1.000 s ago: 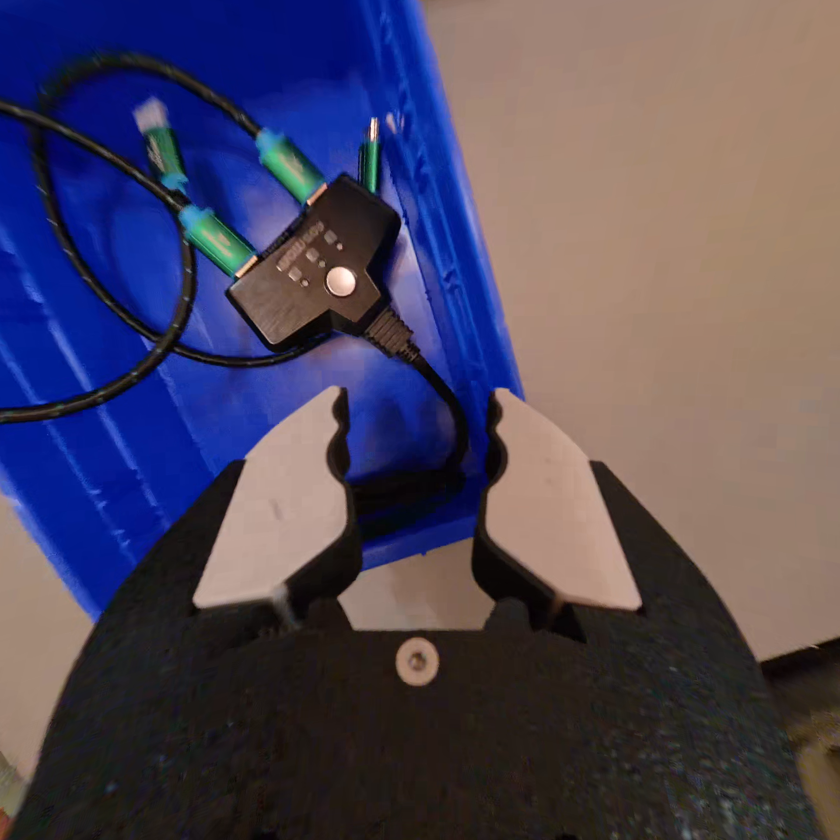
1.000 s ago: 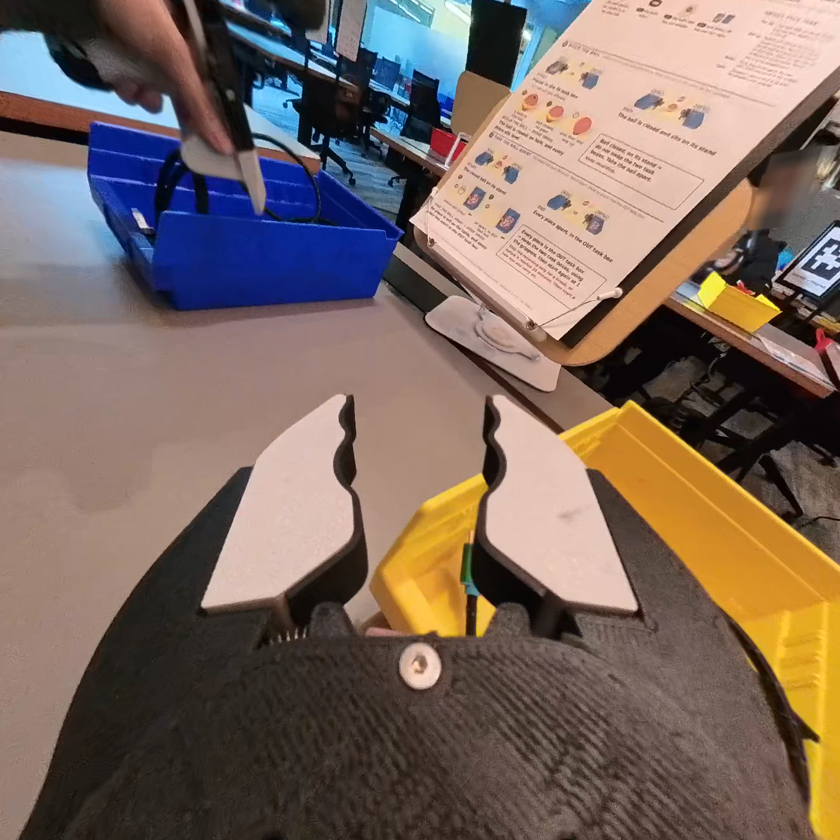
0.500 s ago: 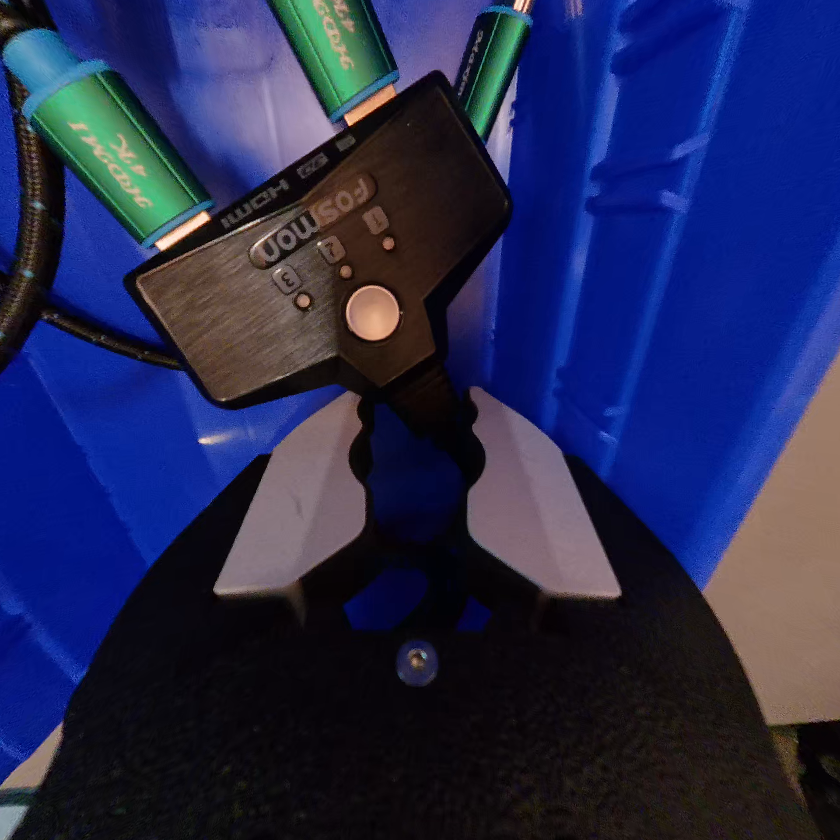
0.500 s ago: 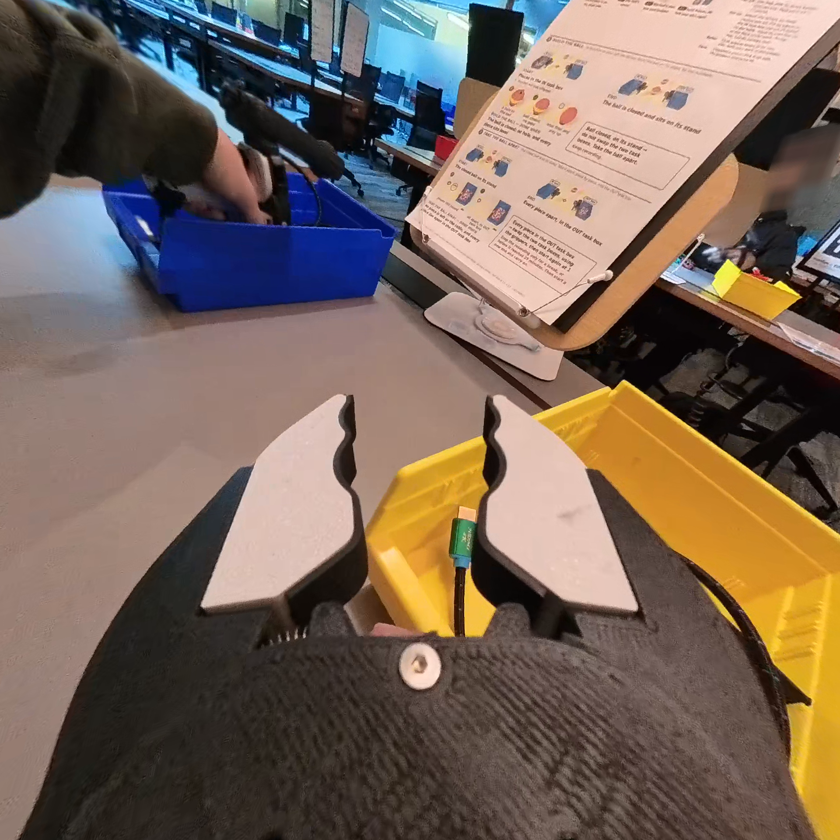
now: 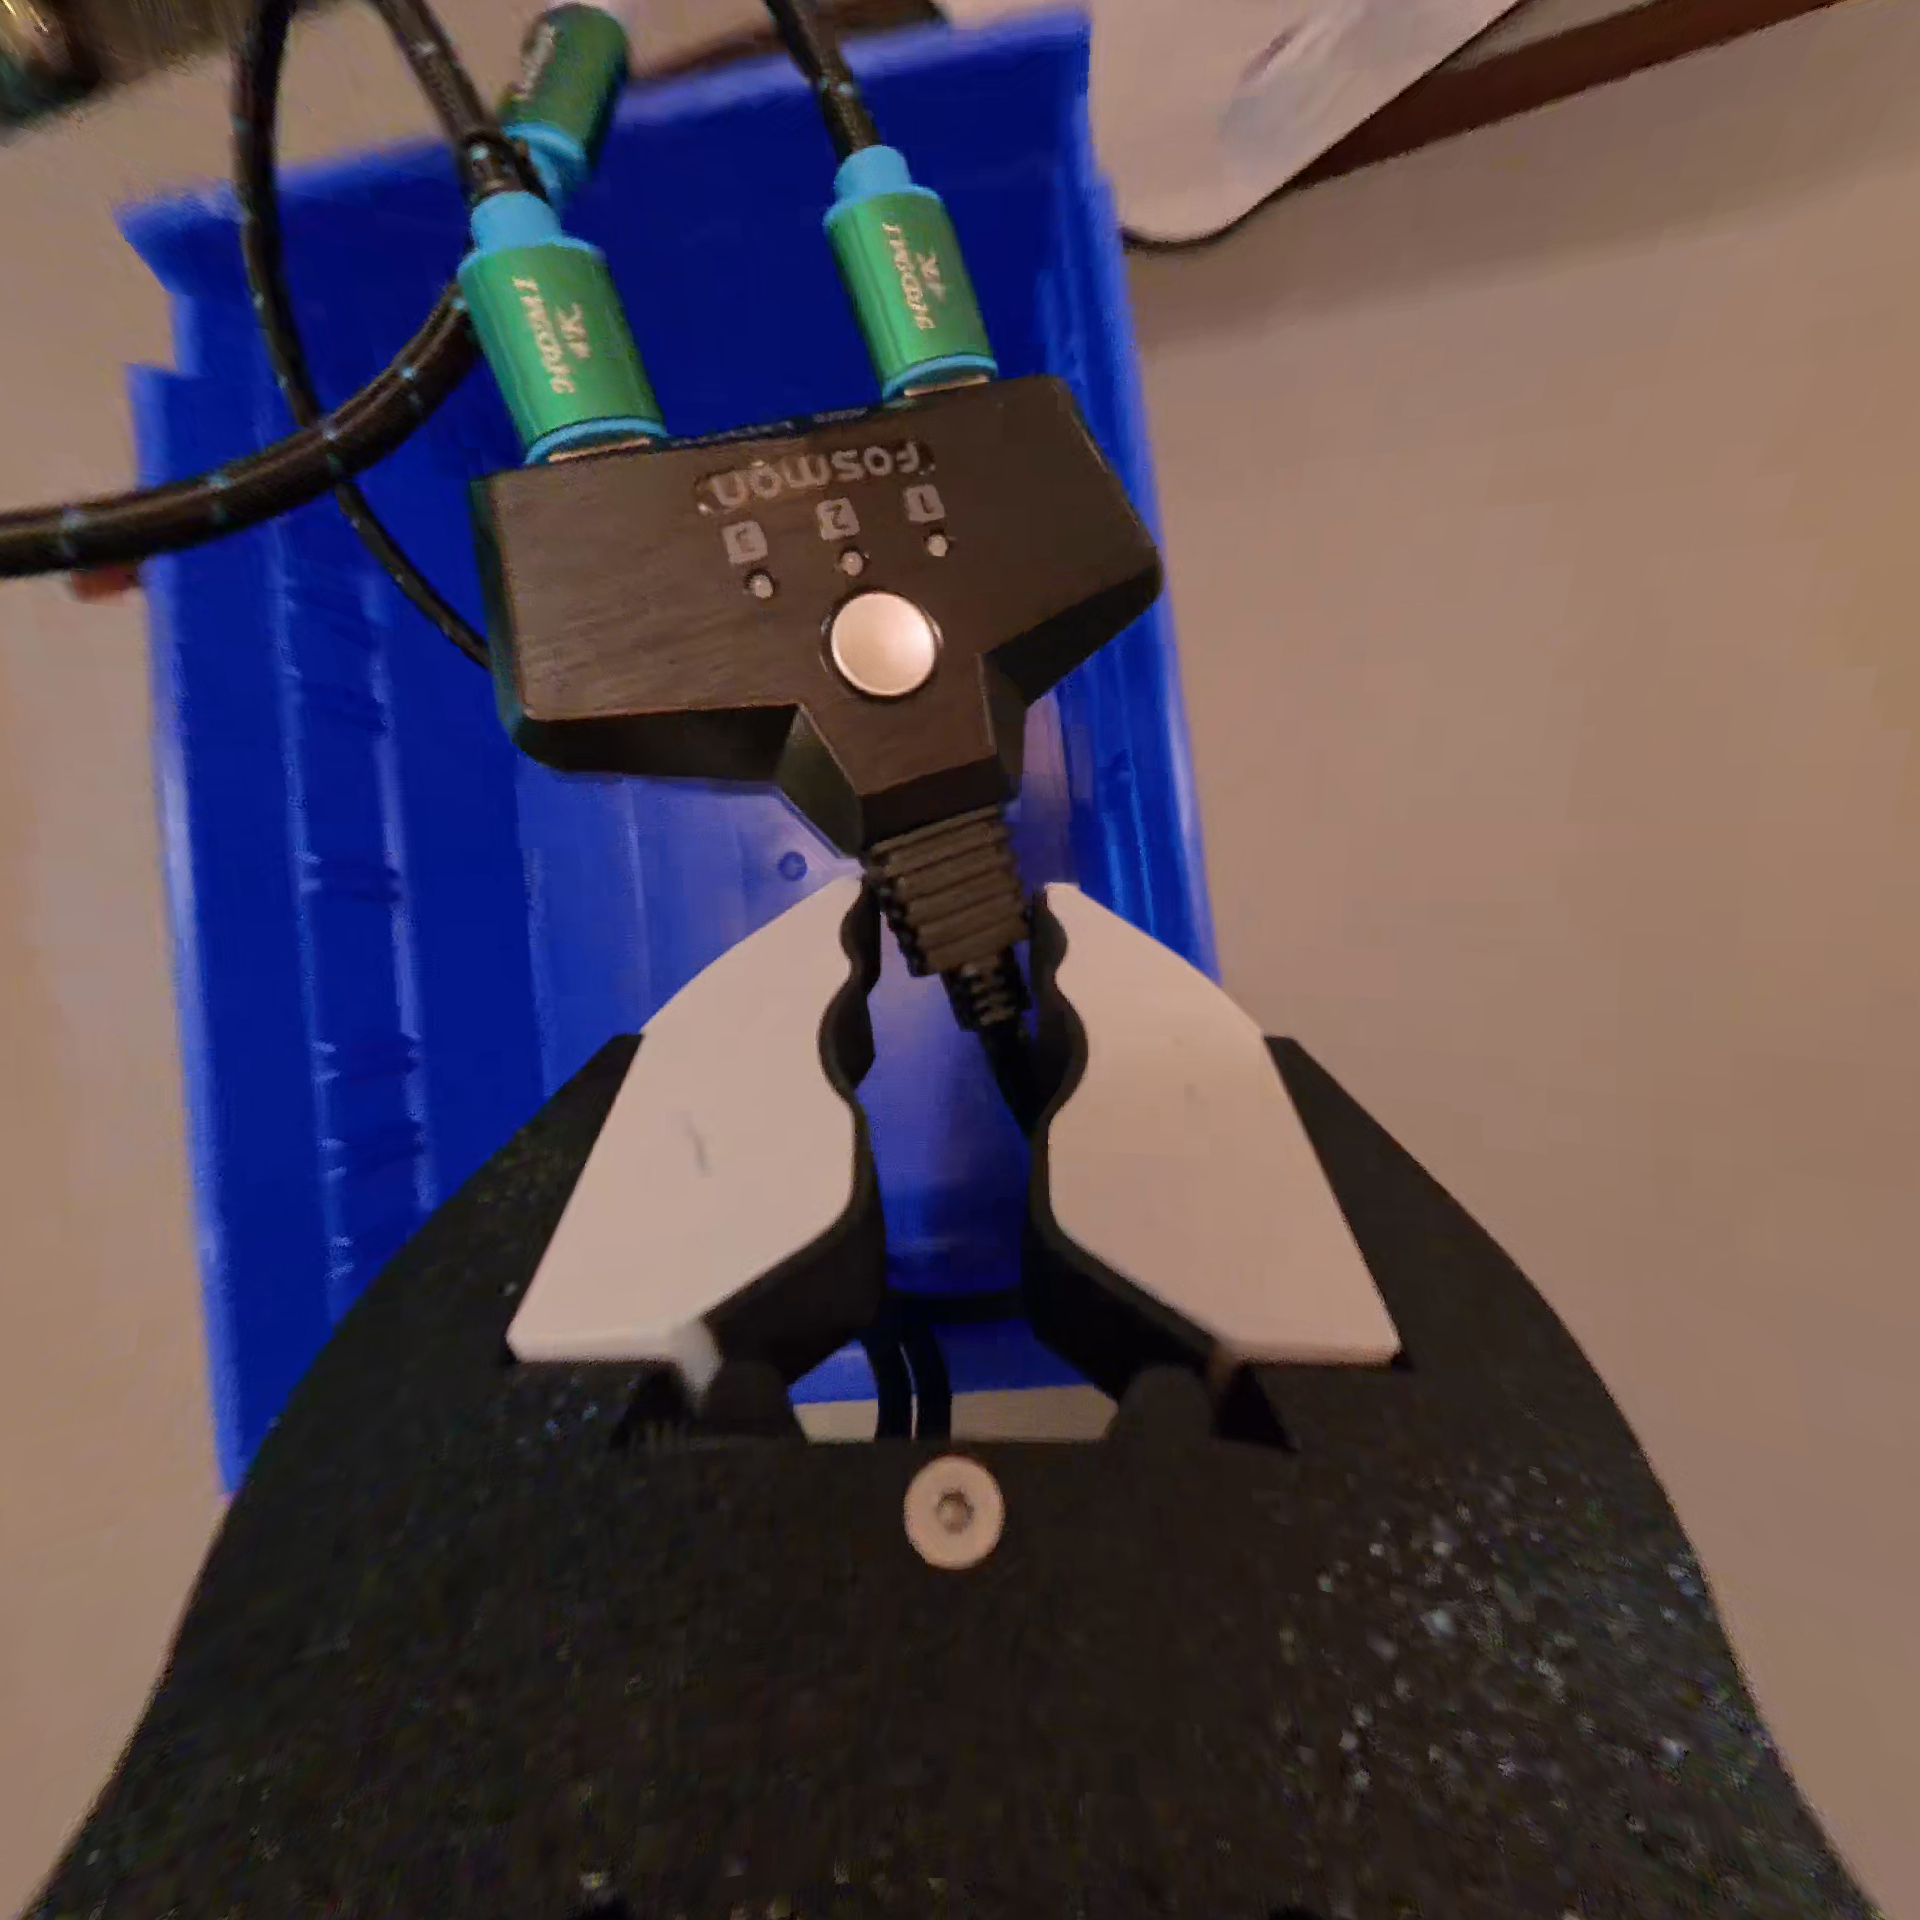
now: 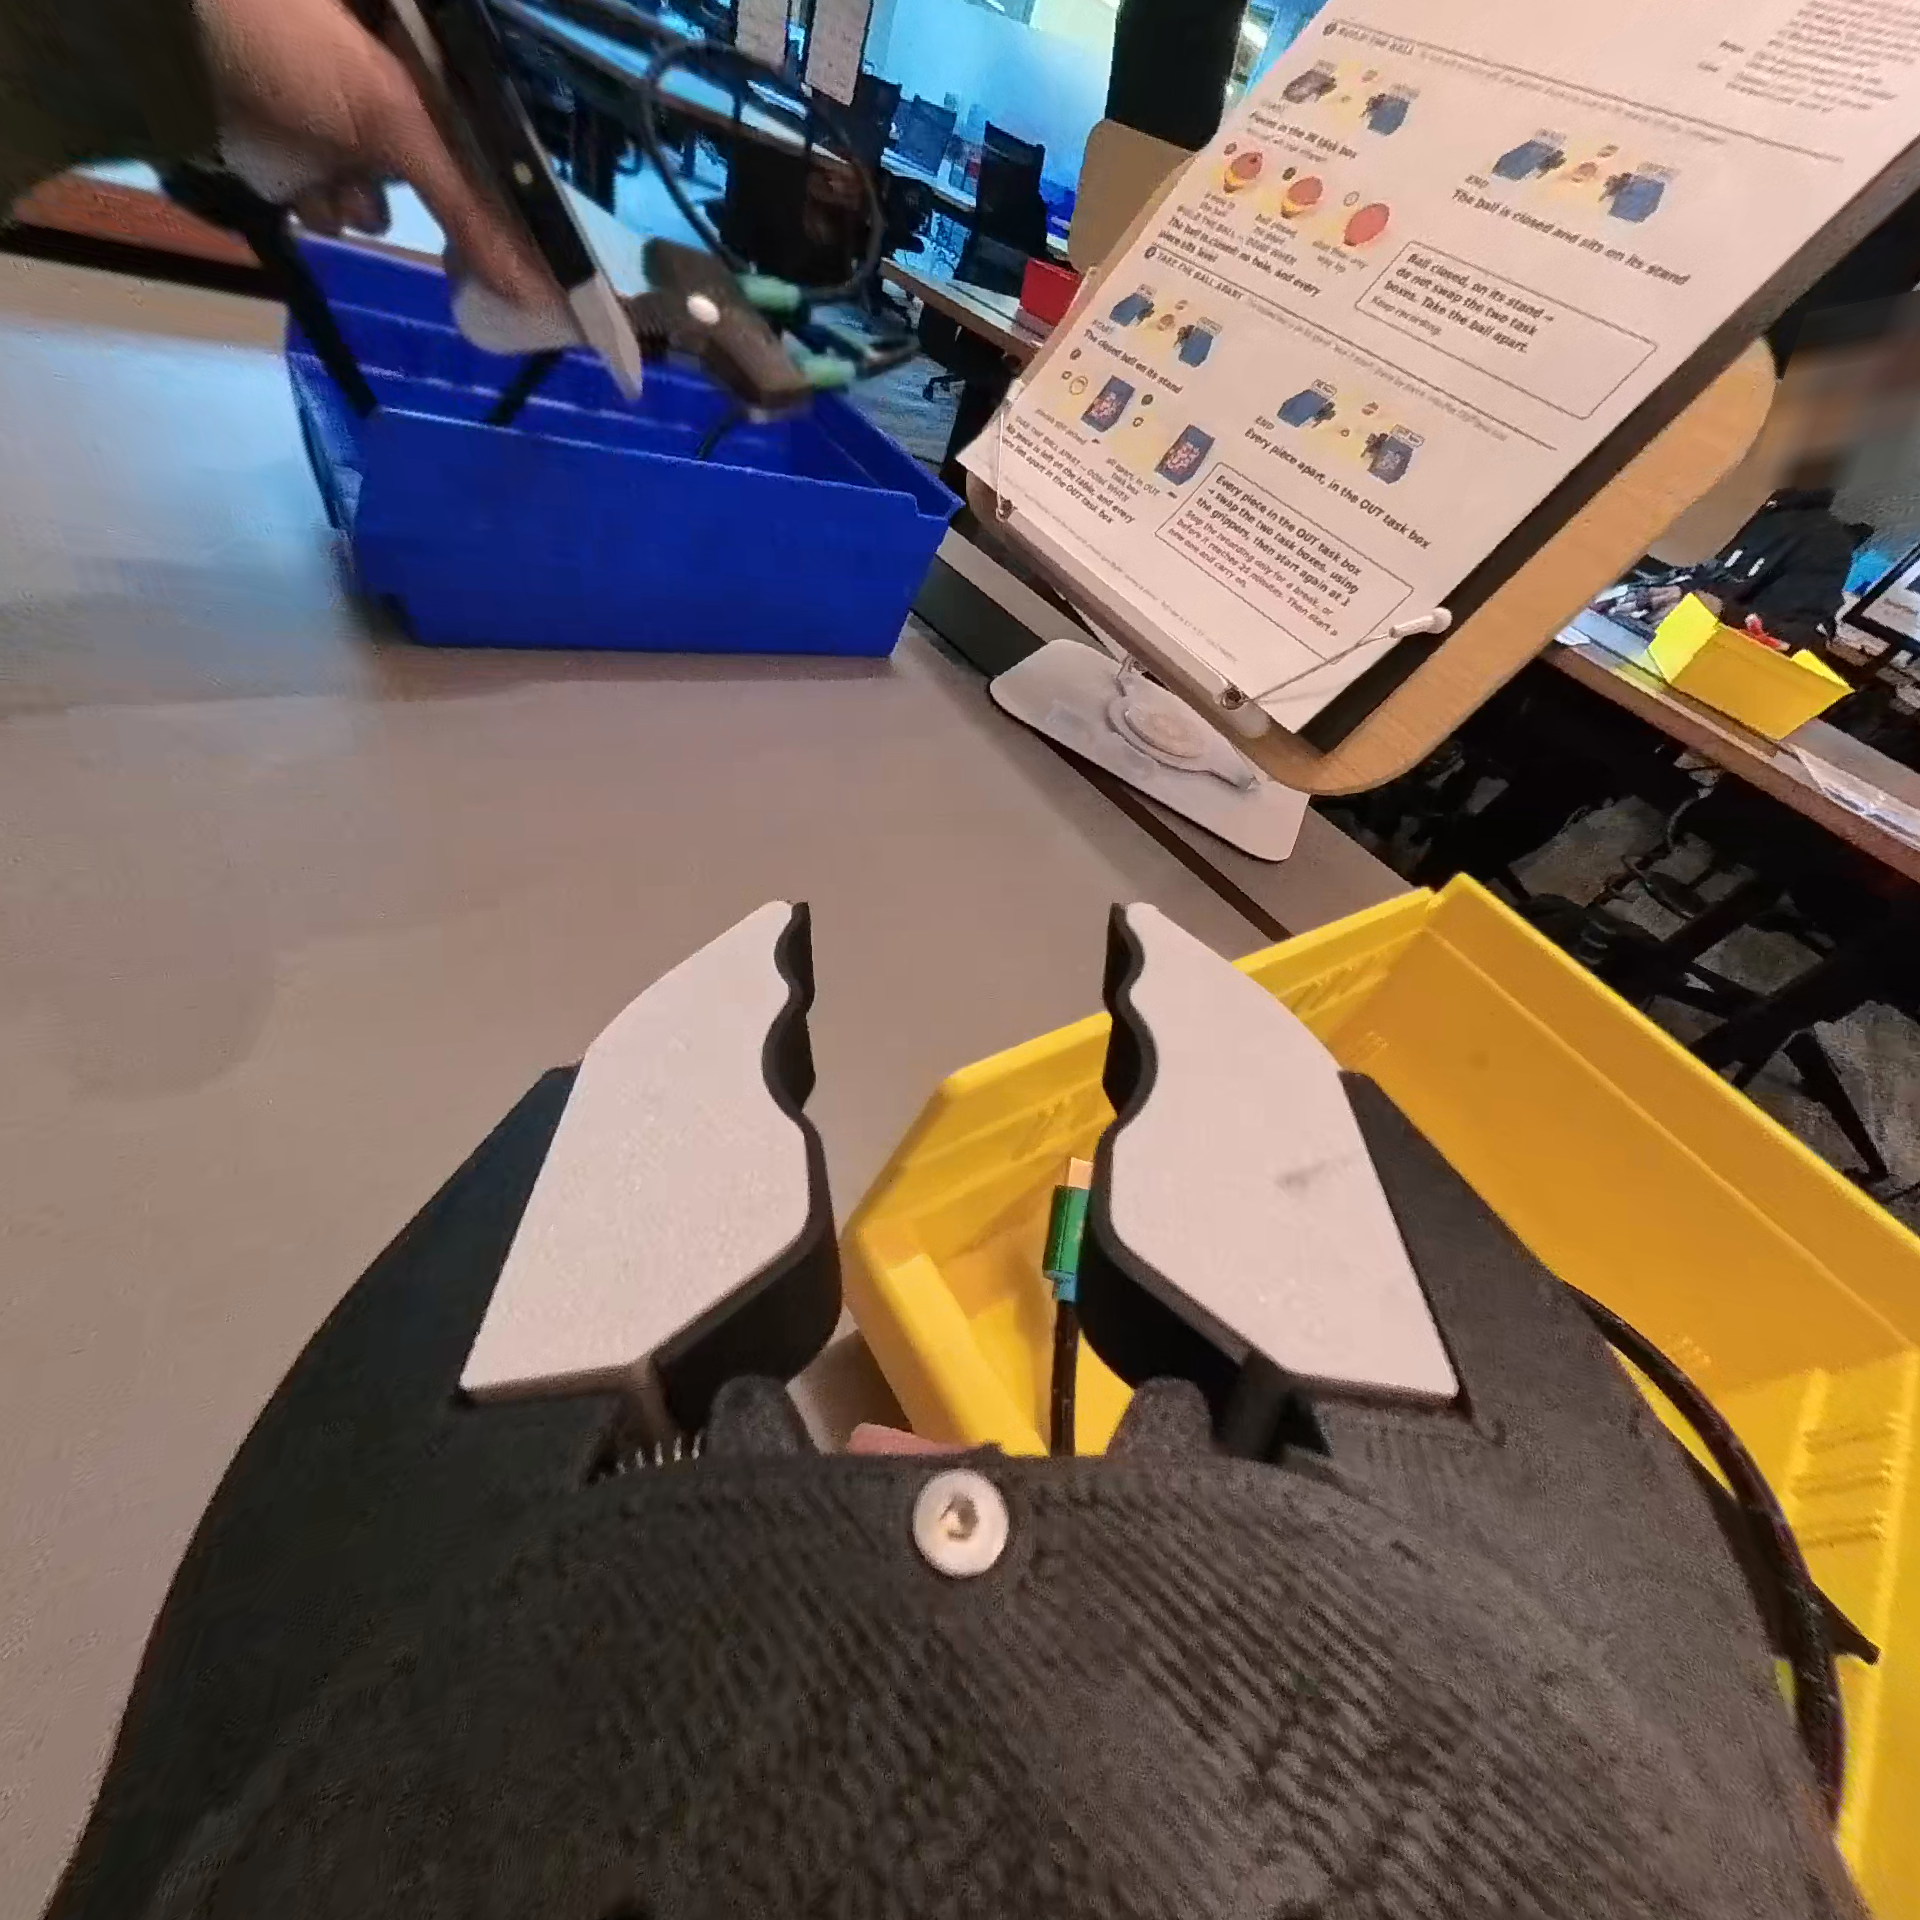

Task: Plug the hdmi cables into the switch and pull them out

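My left gripper (image 5: 951, 914) is shut on the ribbed cable neck of the black HDMI switch (image 5: 810, 592) and holds it in the air above the blue bin (image 5: 416, 935). Two green HDMI plugs (image 5: 556, 348) (image 5: 914, 301) sit in the switch's far side; a third green plug (image 5: 566, 88) hangs loose behind. In the right wrist view the lifted switch (image 6: 717, 332) shows far off over the blue bin (image 6: 623, 540). My right gripper (image 6: 956, 971) is open and empty above the near corner of the yellow bin (image 6: 1558, 1122), where a green HDMI plug (image 6: 1068, 1242) with a black cable lies.
A tilted instruction board on a white stand (image 6: 1351, 343) stands at the table's far edge between the bins. Grey tabletop (image 6: 364, 883) lies between the blue and yellow bins. Office desks and chairs fill the background; another yellow bin (image 6: 1745, 681) sits on a farther desk.
My left gripper dropped into the blue bin, shut on the switch's cable neck and lifted the switch with its plugged cables above the bin. My right gripper stayed open over the yellow bin.
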Available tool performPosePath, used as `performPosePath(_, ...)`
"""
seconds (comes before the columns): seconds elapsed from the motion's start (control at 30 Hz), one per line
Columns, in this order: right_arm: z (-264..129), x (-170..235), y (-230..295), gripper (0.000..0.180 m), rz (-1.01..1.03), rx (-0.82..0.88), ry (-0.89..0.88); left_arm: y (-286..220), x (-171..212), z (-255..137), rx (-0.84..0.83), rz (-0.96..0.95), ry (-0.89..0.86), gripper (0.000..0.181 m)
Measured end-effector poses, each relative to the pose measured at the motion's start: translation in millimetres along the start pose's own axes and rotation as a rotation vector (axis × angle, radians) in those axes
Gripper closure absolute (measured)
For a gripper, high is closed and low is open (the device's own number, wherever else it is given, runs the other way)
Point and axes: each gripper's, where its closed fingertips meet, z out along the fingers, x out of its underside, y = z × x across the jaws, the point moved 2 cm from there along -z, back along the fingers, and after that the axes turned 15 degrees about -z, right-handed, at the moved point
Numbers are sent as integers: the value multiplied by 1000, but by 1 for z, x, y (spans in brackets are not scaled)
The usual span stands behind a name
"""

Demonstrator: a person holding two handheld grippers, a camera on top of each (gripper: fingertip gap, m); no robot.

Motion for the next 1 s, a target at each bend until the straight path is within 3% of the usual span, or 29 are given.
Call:
performPosePath(0.03,1,-1,2,125,-6,-4,0,0,-5,-11,-5,18,-39,156)
performPosePath(0.37,7,-24,14,126,-48,-10,-69,-28,-48,-161,57,193,-429,159)
performPosePath(0.57,-3,-68,18,126,-79,32,-230,-75,-35,-243,150,410,-519,159)
performPosePath(0.7,-19,-103,19,126,-141,102,-364,-112,3,-244,387,560,-424,158)
performPosePath(0.83,-27,-121,26,126,-253,175,-437,-143,53,-215,637,644,-275,159)
performPosePath(1.0,-12,-120,65,132,-569,132,-413,-170,102,-177,903,615,-140,159)
